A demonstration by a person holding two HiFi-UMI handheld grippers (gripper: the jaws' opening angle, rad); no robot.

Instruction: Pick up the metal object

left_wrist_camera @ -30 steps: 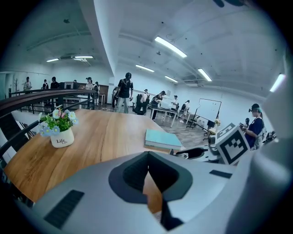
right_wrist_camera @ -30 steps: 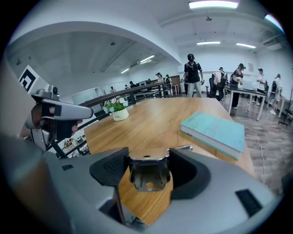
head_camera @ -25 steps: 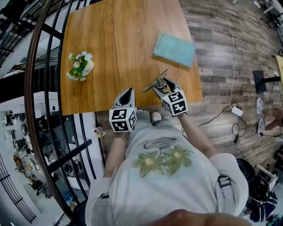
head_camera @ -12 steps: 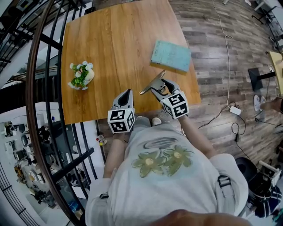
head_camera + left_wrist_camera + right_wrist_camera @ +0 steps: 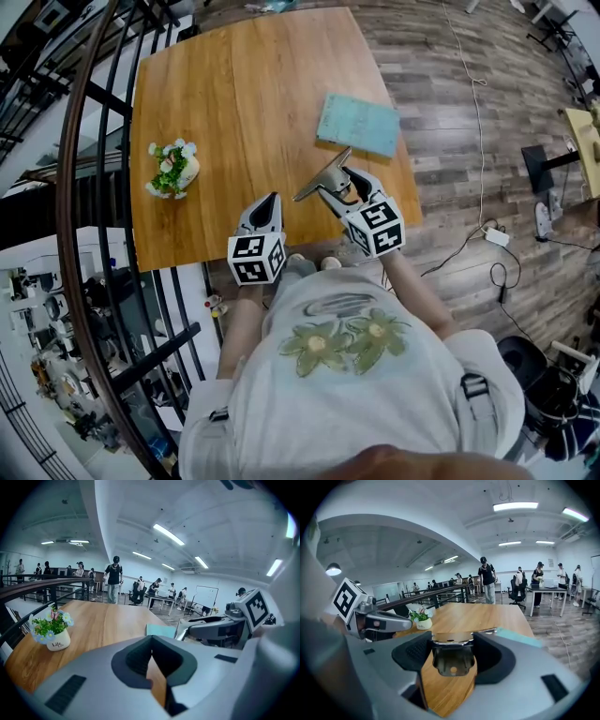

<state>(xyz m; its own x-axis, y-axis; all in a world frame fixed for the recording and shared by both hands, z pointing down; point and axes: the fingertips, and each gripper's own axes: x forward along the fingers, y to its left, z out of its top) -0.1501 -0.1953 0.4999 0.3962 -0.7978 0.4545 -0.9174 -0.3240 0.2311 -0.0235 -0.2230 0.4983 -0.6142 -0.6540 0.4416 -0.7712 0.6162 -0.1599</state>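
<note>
Wooden table (image 5: 234,94), metal object (image 5: 453,660) between right gripper (image 5: 451,641) fingers (image 5: 493,656)

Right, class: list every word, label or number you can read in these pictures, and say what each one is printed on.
"Life": on the white flower pot; the smaller line under it is too small to read.
Nothing readable on the teal book.
No words on the marker cubes, only black-and-white square patterns.
No marking visible on the metal object.
</note>
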